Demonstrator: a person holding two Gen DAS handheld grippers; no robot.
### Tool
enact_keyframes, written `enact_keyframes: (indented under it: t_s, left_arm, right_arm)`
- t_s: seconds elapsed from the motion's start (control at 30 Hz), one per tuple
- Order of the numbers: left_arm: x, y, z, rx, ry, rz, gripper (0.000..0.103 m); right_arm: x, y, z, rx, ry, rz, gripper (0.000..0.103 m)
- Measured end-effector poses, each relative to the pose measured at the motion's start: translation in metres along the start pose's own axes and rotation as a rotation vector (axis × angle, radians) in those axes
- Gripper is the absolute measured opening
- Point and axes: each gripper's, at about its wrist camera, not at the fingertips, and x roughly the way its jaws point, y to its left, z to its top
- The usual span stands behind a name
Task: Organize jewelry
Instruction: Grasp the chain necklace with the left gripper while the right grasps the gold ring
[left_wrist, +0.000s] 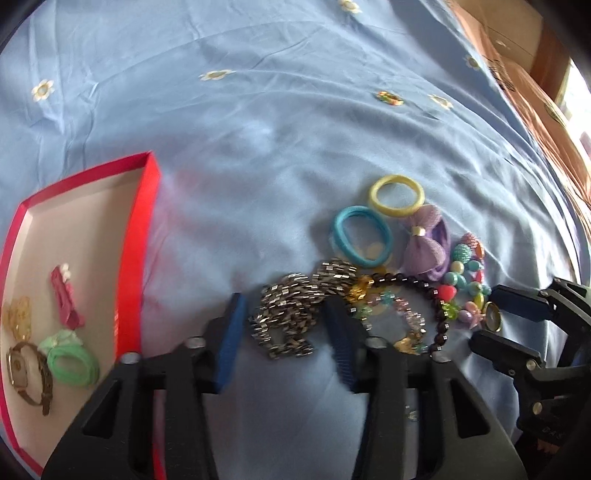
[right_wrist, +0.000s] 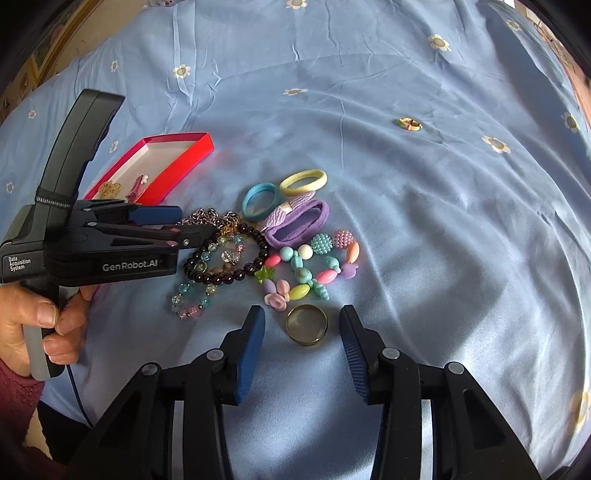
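Note:
A pile of jewelry lies on the blue sheet. My left gripper (left_wrist: 284, 314) is open, its jaws either side of a silver-black chain bracelet (left_wrist: 295, 314); it also shows in the right wrist view (right_wrist: 184, 225). My right gripper (right_wrist: 303, 325) is open around a gold ring (right_wrist: 306, 325) and appears in the left wrist view (left_wrist: 487, 317). Beside these lie a dark bead bracelet (right_wrist: 229, 254), a pastel bead bracelet (right_wrist: 314, 269), a purple bow band (right_wrist: 299, 221), a blue hair tie (right_wrist: 260, 201) and a yellow hair tie (right_wrist: 303, 182). The red box (left_wrist: 136, 258) at left holds a watch (left_wrist: 29, 373), green tie (left_wrist: 72, 360) and pink clip (left_wrist: 66, 299).
A small gold ring (right_wrist: 410, 123) lies alone farther back on the sheet. Brown cardboard boxes (left_wrist: 517, 55) stand beyond the bed's right edge. A hand (right_wrist: 40, 314) grips the left tool's handle.

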Motion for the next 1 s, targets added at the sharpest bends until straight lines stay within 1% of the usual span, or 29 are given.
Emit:
enact_keyframes:
  t_s: [0.03, 0.07, 0.1, 0.13, 0.2, 0.3, 0.33, 0.57, 0.8, 1.0]
  left_arm:
    - [0.0, -0.003, 0.0, 0.016, -0.006, -0.01, 0.017]
    - [0.0, -0.006, 0.0, 0.028, -0.008, -0.014, 0.014]
    - [-0.001, -0.009, 0.0, 0.04, -0.015, -0.005, 0.012]
    - [-0.001, -0.01, 0.0, 0.042, -0.019, -0.005, 0.008]
    - [-0.005, -0.01, -0.001, 0.025, -0.03, -0.021, 0.008]
    - [-0.016, -0.004, -0.004, -0.016, -0.047, -0.073, 0.007]
    - [-0.02, -0.004, -0.004, -0.022, -0.054, -0.077, 0.007]
    - [-0.061, 0.01, -0.012, -0.098, -0.128, -0.139, 0.007]
    - [-0.099, 0.026, -0.022, -0.153, -0.194, -0.158, 0.007]
    - [-0.127, 0.045, -0.035, -0.206, -0.245, -0.148, 0.007]
  right_arm:
    - [0.001, 0.0, 0.0, -0.004, -0.004, -0.007, 0.038]
    - [0.001, 0.0, -0.001, -0.007, -0.007, -0.013, 0.033]
    - [0.001, 0.0, -0.001, -0.01, -0.012, -0.021, 0.03]
    - [0.001, -0.002, -0.001, -0.011, -0.016, -0.03, 0.023]
    - [0.0, -0.005, -0.001, 0.0, -0.02, -0.017, 0.023]
    - [-0.004, -0.007, 0.0, 0.012, -0.028, -0.003, 0.023]
    - [-0.006, -0.008, 0.001, 0.02, -0.03, 0.007, 0.023]
    - [-0.022, -0.011, 0.007, 0.058, -0.057, 0.06, 0.023]
    - [-0.038, 0.001, 0.015, 0.062, -0.084, 0.113, 0.023]
    - [-0.045, 0.02, 0.023, 0.031, -0.095, 0.149, 0.023]
